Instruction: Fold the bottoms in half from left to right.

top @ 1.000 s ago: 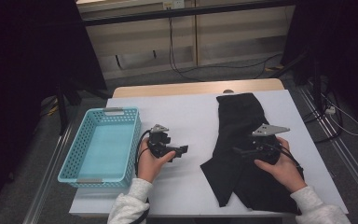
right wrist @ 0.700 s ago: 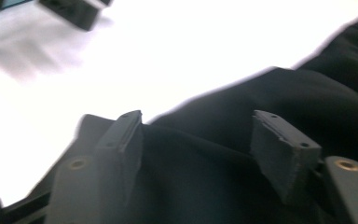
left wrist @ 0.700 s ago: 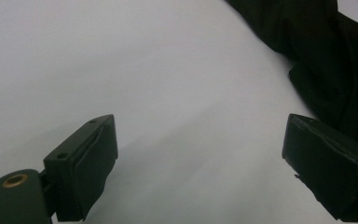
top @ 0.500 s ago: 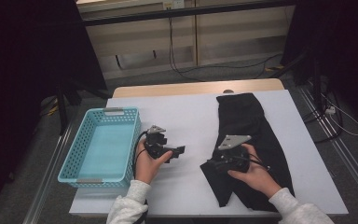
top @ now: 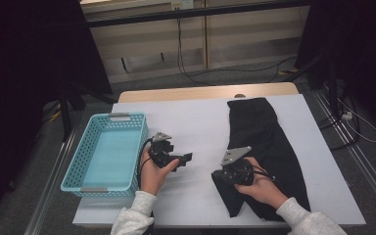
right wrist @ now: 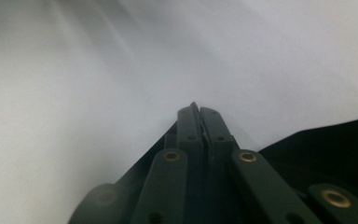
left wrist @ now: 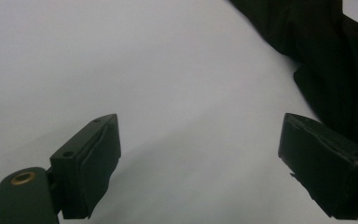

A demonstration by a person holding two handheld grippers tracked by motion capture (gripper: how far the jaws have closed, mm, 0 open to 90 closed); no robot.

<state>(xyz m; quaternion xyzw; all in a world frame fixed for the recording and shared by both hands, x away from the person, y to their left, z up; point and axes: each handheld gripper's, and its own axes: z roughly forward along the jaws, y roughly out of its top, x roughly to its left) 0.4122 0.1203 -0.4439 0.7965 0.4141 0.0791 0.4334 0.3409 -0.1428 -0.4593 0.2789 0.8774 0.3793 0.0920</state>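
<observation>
The black cloth garment (top: 264, 152) lies flat and long on the right half of the white table (top: 196, 122), probably for folding. The right gripper (top: 219, 175) has just been closing its jaws; they now stand together at the garment's near left edge (cloth between them I cannot confirm). The left gripper (top: 186, 159) waits wide open over bare table, holding nothing, beside the empty light-blue plastic basket (top: 105, 152).

White table (top: 196, 122) with a blue basket (top: 105, 149) left, black cloth (top: 267, 147) right.
</observation>
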